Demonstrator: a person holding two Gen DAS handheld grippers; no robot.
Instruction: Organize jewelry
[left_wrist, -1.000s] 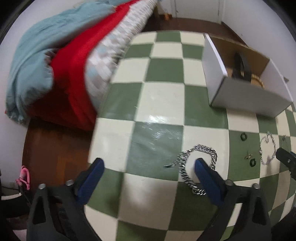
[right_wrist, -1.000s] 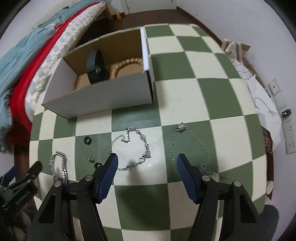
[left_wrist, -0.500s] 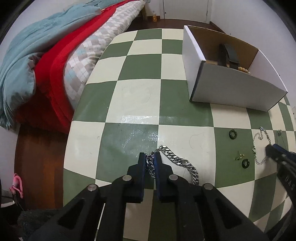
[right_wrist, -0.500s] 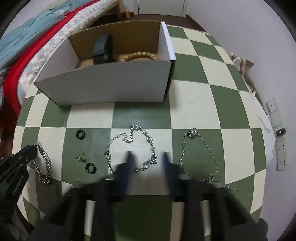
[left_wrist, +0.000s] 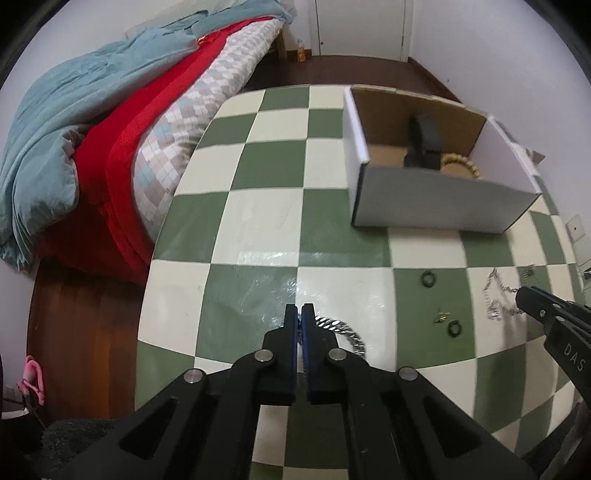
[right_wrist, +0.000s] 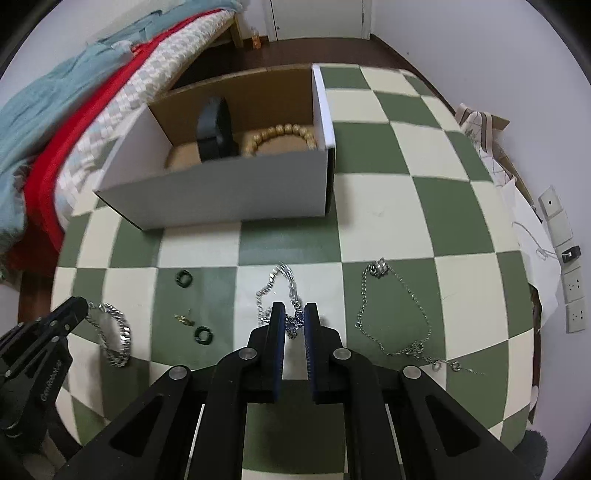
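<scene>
Both chains are limp and slippery—the left gripper (left_wrist: 299, 318) has its jaws pinched on one end of the heavier curb-link bracelet (right_wrist: 116, 338) on the desk (left_wrist: 258, 221), the right gripper (right_wrist: 294, 317) nipping the fine beaded chain (right_wrist: 275, 291) mid-loop—so expect dangling near the box (right_wrist: 229, 195).

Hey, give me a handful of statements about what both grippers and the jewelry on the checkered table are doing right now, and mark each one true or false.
1. The left hand-held gripper is shut on the chunky silver chain. True.
2. The right hand-held gripper is wide open. False: it is closed on the blue-stone bracelet.
3. The box holds a wooden bead bracelet. True.
4. The thin necklace lies inside the box. False: it lies on the table.
5. Two dark rings lie on the table. True.
</scene>
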